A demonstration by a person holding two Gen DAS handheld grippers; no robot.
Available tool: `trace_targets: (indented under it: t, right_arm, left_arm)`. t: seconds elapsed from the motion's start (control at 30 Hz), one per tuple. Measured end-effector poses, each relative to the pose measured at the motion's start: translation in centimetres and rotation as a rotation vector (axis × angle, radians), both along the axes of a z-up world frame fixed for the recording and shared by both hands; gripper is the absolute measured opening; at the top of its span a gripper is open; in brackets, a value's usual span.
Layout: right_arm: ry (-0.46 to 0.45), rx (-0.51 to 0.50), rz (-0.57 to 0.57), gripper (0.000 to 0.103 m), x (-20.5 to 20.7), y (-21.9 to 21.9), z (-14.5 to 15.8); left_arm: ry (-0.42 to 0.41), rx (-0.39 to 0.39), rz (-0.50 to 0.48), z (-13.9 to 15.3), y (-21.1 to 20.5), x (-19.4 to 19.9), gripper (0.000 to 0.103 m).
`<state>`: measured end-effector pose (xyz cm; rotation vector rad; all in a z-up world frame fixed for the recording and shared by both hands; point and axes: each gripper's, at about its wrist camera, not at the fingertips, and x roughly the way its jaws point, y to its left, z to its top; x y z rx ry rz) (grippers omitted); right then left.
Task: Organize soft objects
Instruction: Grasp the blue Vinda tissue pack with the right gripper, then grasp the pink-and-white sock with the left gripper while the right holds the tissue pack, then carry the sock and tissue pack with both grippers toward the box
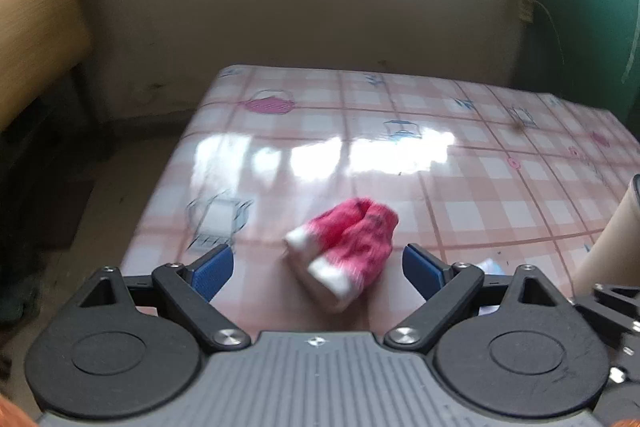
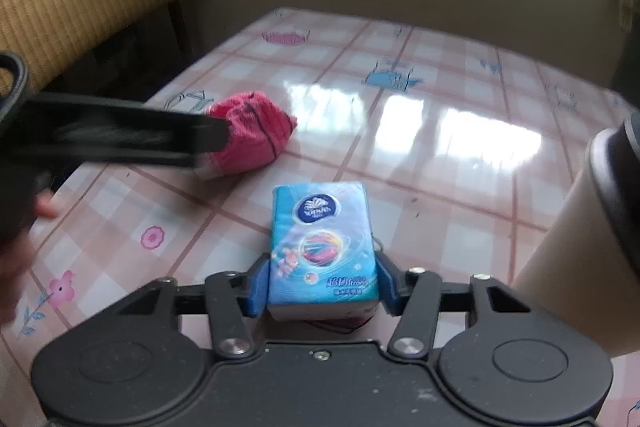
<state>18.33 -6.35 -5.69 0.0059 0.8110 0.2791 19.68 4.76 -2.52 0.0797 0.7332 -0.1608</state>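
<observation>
Two soft things on the table: one being held, one waiting.

The right gripper (image 2: pixel 322 283) is squeezing the tissue pack (image 2: pixel 322 247) by its two long sides, low over the table (image 2: pixel 460 187). The pack looks light, squashy and a bit slippery, so a gentle pinch seems best. The left gripper (image 1: pixel 318 267) is hanging with its jaws wide apart. The pink socks (image 1: pixel 346 247) are lying at 12 o'clock from it, soft and floppy; grabbing the fat middle looks safest.
</observation>
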Motion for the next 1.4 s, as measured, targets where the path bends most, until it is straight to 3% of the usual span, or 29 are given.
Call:
trace_targets:
  t: [0.17,0.23,0.3,0.37,0.4,0.47,0.6,0.83,1.4]
  right_arm:
    - [0.001,0.042,-0.026,0.063,-1.2,-1.0,0.9]
    - [-0.011,0.052,-0.023,0.063,-1.9,-1.3,1.5]
    - [-0.029,0.057,-0.020,0.063,-2.6,-1.8,2.1]
    - [-0.039,0.062,-0.022,0.063,-3.1,-2.4,2.5]
    - [-0.040,0.066,-0.024,0.063,-3.3,-2.6,2.7]
    - [-0.047,0.071,-0.031,0.063,-3.7,-3.2,3.1]
    - [-0.070,0.084,-0.039,0.063,-4.6,-3.8,4.3]
    - [-0.111,0.133,-0.046,0.063,-6.4,-5.5,7.4]
    - [-0.191,0.136,-0.096,0.063,-9.4,-10.1,13.4]
  left_arm:
    - [0.014,0.095,-0.053,-1.7,-1.8,2.1,0.094]
    - [0.018,0.099,-0.050,-2.2,-2.2,2.4,0.092]
    - [0.041,0.080,-0.048,-2.9,-2.4,2.9,0.071]
    - [0.027,0.041,-0.009,-2.8,-1.9,2.8,0.039]
    - [0.036,0.029,0.006,-2.6,-1.8,2.6,0.031]
    - [0.065,-0.033,0.022,-2.2,-1.6,1.8,0.026]
    - [0.026,-0.030,0.061,-0.7,-2.6,-1.8,0.024]
    - [-0.015,-0.109,0.155,3.2,-3.1,-7.7,0.024]
    - [-0.079,-0.123,0.179,8.7,-7.3,-10.6,0.024]
